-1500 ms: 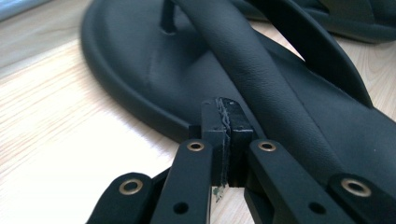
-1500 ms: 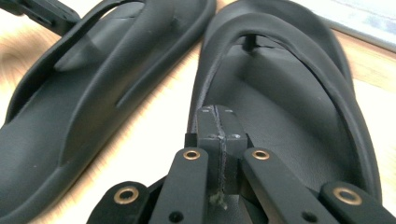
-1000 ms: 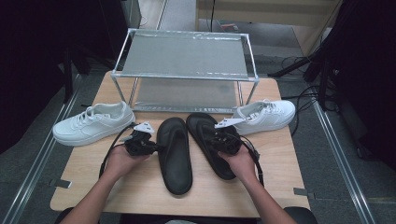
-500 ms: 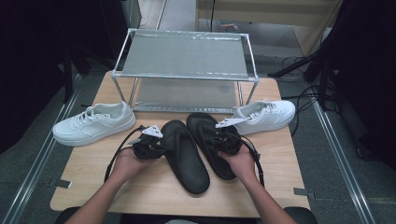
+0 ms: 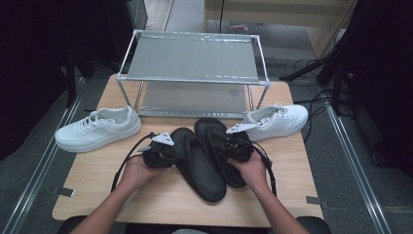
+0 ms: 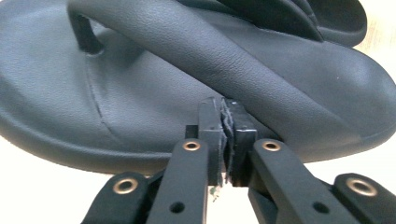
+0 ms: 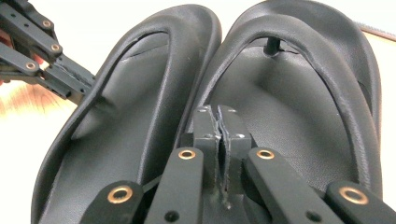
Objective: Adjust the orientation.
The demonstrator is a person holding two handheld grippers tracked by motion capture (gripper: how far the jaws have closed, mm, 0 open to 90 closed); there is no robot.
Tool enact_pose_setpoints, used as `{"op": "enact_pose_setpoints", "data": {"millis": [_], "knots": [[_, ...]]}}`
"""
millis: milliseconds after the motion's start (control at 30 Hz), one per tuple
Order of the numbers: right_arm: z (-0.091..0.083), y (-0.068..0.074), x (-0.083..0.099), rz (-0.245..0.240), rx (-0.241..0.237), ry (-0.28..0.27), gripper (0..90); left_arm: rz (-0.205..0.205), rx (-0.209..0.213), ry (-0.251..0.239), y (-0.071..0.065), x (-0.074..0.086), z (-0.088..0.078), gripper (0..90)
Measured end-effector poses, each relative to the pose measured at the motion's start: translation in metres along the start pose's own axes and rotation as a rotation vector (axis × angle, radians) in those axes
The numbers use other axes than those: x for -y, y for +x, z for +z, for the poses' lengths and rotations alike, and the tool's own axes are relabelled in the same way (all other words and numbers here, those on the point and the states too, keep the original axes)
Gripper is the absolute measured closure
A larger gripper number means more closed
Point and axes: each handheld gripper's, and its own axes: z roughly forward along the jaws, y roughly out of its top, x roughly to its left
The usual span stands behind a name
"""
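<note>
My left gripper [image 6: 227, 109] has its pads nearly together against the outer strap of the left black sandal [image 5: 197, 163]; nothing clearly sits between them, though they have just been easing apart a little. My right gripper [image 7: 216, 114] looks the same: its pads are almost closed with only a thin slit between, resting at the inner strap of the right black sandal [image 5: 221, 151], and they too have just begun to part, so I am not pinching either strap firmly. From my right gripper's camera the two sandals lie side by side, edges touching, with my left gripper at the far edge of the neighbouring sandal. From above, my left hand [image 5: 134, 170] and right hand [image 5: 253, 168] flank the pair, which lies near the front middle of the wooden table [image 5: 160, 202], toes angled toward the rack. A white sneaker [image 5: 97, 129] sits well off to the left, and another white sneaker [image 5: 277, 121] sits just beyond my right gripper. Behind them stands a two-tier metal shoe rack [image 5: 195, 61].
</note>
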Motion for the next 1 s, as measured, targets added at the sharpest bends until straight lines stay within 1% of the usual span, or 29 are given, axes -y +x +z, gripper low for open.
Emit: {"op": "enact_pose_setpoints", "data": {"millis": [67, 167, 233, 300, 367, 433, 500, 567, 600, 667, 733, 833, 1000], "knots": [[-0.002, 0.0, 0.001, 0.0, -0.002, -0.011, 86.4, -0.001, 0.001, -0.004, 0.002, 0.0, -0.003, 83.8], [-0.008, 0.002, 0.002, 0.006, -0.007, -0.035, 81.7, -0.02, 0.011, -0.039, 0.002, 0.0, -0.01, 80.7], [-0.012, 0.003, 0.004, 0.005, -0.006, -0.065, 77.6, -0.035, 0.027, -0.054, 0.003, -0.001, -0.016, 77.3], [-0.016, 0.004, 0.006, 0.001, -0.013, -0.086, 71.7, -0.036, 0.026, -0.059, 0.002, 0.0, -0.02, 74.2], [-0.019, 0.006, 0.009, -0.002, -0.023, -0.1, 65.8, -0.035, 0.027, -0.059, 0.002, 0.0, -0.023, 69.1], [-0.02, 0.008, 0.012, -0.002, -0.035, -0.111, 63.3, -0.032, 0.03, -0.046, 0.003, 0.0, -0.027, 64.7], [-0.02, 0.01, 0.013, -0.009, -0.035, -0.12, 57.7, -0.037, 0.025, -0.052, 0.004, 0.001, -0.03, 60.9], [-0.02, 0.012, 0.014, -0.007, -0.034, -0.133, 52.8, -0.05, 0.027, -0.055, 0.006, 0.002, -0.033, 56.5], [-0.021, 0.013, 0.014, -0.012, -0.025, -0.143, 50.9, -0.052, 0.021, -0.058, 0.006, 0.003, -0.034, 55.3], [-0.021, 0.015, 0.015, -0.011, -0.015, -0.144, 47.4, -0.057, 0.024, -0.055, 0.008, 0.003, -0.036, 53.1], [-0.02, 0.017, 0.017, -0.004, -0.005, -0.141, 45.0, -0.057, 0.019, -0.062, 0.009, 0.004, -0.038, 52.4], [-0.018, 0.02, 0.019, -0.003, -0.005, -0.14, 43.6, -0.055, 0.014, -0.071, 0.01, 0.004, -0.04, 50.1], [-0.014, 0.023, 0.02, -0.014, -0.002, -0.136, 40.8, -0.056, 0.009, -0.067, 0.012, 0.005, -0.042, 46.7]]}}
